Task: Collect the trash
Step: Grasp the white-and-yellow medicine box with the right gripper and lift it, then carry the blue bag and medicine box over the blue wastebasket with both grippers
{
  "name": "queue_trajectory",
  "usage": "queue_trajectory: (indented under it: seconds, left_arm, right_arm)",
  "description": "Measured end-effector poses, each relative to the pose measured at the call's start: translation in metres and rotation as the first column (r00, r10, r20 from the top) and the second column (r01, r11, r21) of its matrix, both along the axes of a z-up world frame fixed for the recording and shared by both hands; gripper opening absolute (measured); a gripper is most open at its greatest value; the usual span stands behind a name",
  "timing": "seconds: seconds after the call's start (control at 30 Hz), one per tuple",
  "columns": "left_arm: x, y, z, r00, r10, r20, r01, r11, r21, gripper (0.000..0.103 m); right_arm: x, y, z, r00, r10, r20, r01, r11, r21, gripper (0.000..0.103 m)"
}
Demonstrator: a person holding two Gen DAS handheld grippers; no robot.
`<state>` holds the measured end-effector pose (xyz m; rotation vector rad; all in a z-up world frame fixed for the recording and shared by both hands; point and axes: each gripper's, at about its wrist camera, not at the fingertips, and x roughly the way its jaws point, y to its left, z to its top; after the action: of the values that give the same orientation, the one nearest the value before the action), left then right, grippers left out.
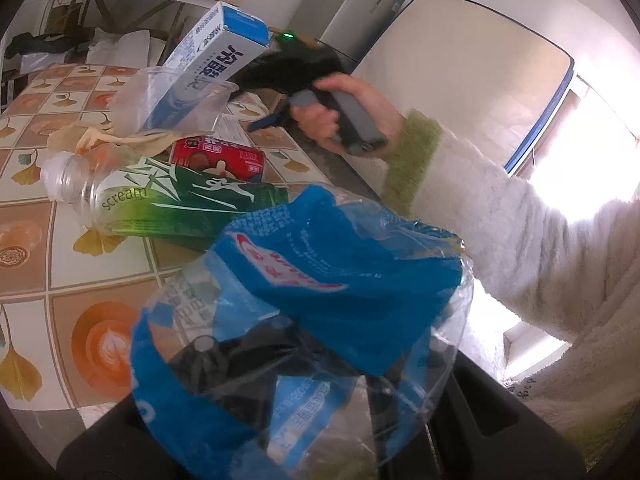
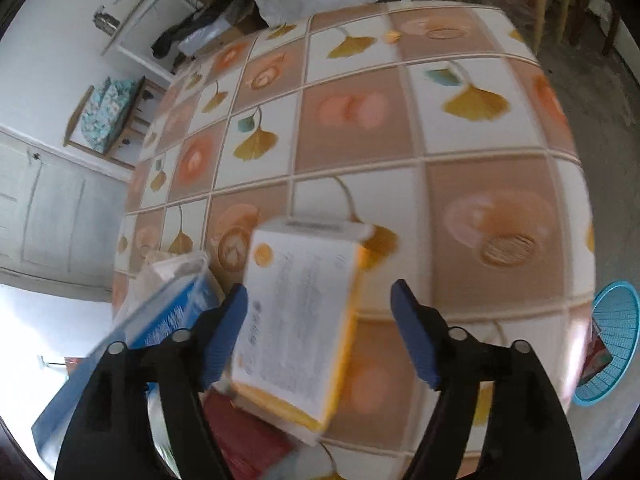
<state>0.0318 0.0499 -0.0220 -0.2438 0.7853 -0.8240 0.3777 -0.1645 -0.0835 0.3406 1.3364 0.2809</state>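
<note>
A crumpled blue and clear plastic bag is seen draped over the left gripper, whose jaws are fully closed; the dark fingers are glimpsed only through the film, so it cannot be told for certain that the bag is pinched between them. Beyond the bag, trash is gathered on the patterned tablecloth: a clear bottle with a green label is laid on its side, a red packet is lodged just behind it, and a blue and white carton is propped tilted inside a clear plastic cup; crumpled beige paper is spread beside the cup. The right hand is wrapped around the handle of its tool, above the far table edge.

In the right wrist view, the right gripper is held with its 2 blue pads spread wide; a white and yellow box is seen between them, close to the left pad and clear of the right pad, so nothing is clamped. A teal basket is visible off the table's edge at right.
</note>
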Motion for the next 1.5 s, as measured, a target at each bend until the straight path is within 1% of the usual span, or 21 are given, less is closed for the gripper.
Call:
queue_trajectory:
  seconds: [0.17,0.3,0.4,0.5,0.53,0.57,0.63,0.7,0.73,0.77,0.8,0.93,1.07,1.1,1.23,1.27,1.3,1.37,1.5]
  left_arm:
    - [0.002,-0.005,0.001,1.0,-0.013,-0.007,0.013,1.0,0.02,0.001]
    - [0.005,-0.008,0.002,1.0,-0.019,-0.006,0.019,1.0,0.023,0.001]
    - [0.008,-0.01,0.001,1.0,-0.018,-0.009,0.018,1.0,0.023,0.001]
    - [0.008,-0.011,0.002,1.0,-0.02,-0.006,0.02,1.0,0.021,0.001]
    - [0.008,-0.011,0.002,1.0,-0.022,-0.006,0.022,1.0,0.021,0.001]
    - [0.008,-0.011,0.001,1.0,-0.025,-0.004,0.025,0.999,0.021,0.001]
    - [0.008,-0.014,0.001,1.0,-0.031,-0.001,0.031,0.999,0.024,0.001]
    - [0.009,-0.016,0.002,0.999,-0.036,0.001,0.036,0.999,0.025,0.001]
    - [0.01,-0.017,0.002,0.999,-0.038,0.003,0.038,0.999,0.025,0.001]
    - [0.01,-0.018,0.003,0.999,-0.04,0.006,0.039,0.999,0.025,0.001]
    - [0.01,-0.02,0.003,0.999,-0.041,0.008,0.041,0.999,0.025,0.001]
    - [0.009,-0.022,0.006,0.999,-0.039,0.016,0.039,0.999,0.03,0.001]
    - [0.009,-0.023,0.007,1.0,-0.022,0.018,0.021,0.999,0.035,0.001]
    - [0.008,-0.023,0.007,1.0,-0.017,0.018,0.016,0.999,0.035,0.001]
    - [0.005,-0.022,0.01,1.0,-0.003,0.023,0.002,0.999,0.036,0.001]
    - [0.006,-0.023,0.011,1.0,0.001,0.021,-0.002,0.999,0.038,0.001]
    - [0.006,-0.024,0.011,1.0,0.007,0.019,-0.008,0.999,0.043,0.001]
    - [0.006,-0.026,0.01,1.0,0.014,0.016,-0.015,0.999,0.048,0.001]
    - [0.004,-0.028,0.01,0.999,0.037,0.013,-0.037,0.998,0.041,0.001]
  right_arm:
    - [0.025,0.036,-0.016,0.996,0.049,-0.071,-0.055,0.996,-0.074,0.077]
    - [0.026,0.05,-0.016,0.993,0.11,-0.052,-0.118,0.976,-0.184,0.077]
    - [0.019,0.045,-0.016,0.987,0.155,-0.035,-0.159,0.951,-0.265,0.077]
    - [0.011,0.023,-0.016,0.988,0.149,-0.029,-0.151,0.942,-0.301,0.077]
    - [0.009,0.016,-0.015,0.99,0.142,-0.026,-0.143,0.943,-0.299,0.077]
    - [0.006,0.006,-0.013,0.992,0.128,-0.017,-0.127,0.953,-0.275,0.077]
    - [-0.003,-0.015,-0.005,0.996,0.086,0.01,-0.084,0.985,-0.151,0.077]
    - [-0.012,-0.027,0.002,0.998,0.055,0.025,-0.053,0.995,-0.089,0.083]
    - [-0.016,-0.031,0.004,0.998,0.05,0.036,-0.047,0.994,-0.094,0.087]
    - [-0.018,-0.031,0.004,0.998,0.053,0.04,-0.049,0.993,-0.106,0.087]
    - [-0.022,-0.031,0.001,0.997,0.067,0.029,-0.062,0.989,-0.131,0.087]
    - [-0.029,-0.026,-0.007,0.996,0.09,-0.008,-0.09,0.986,-0.139,0.087]
    - [-0.034,-0.01,-0.012,0.995,0.097,-0.001,-0.096,0.983,-0.157,0.089]
    - [-0.035,-0.008,-0.013,0.995,0.102,-0.005,-0.101,0.98,-0.174,0.089]
    - [-0.043,-0.006,-0.013,0.991,0.132,0.004,-0.128,0.972,-0.195,0.088]
    - [-0.045,-0.004,-0.012,0.99,0.138,0.013,-0.133,0.968,-0.215,0.087]
    - [-0.048,-0.005,-0.012,0.99,0.14,0.024,-0.132,0.968,-0.213,0.085]
    - [-0.05,-0.009,-0.01,0.991,0.133,0.033,-0.124,0.975,-0.185,0.075]
    - [-0.053,-0.018,-0.009,0.994,0.102,0.046,-0.092,0.98,-0.178,0.074]
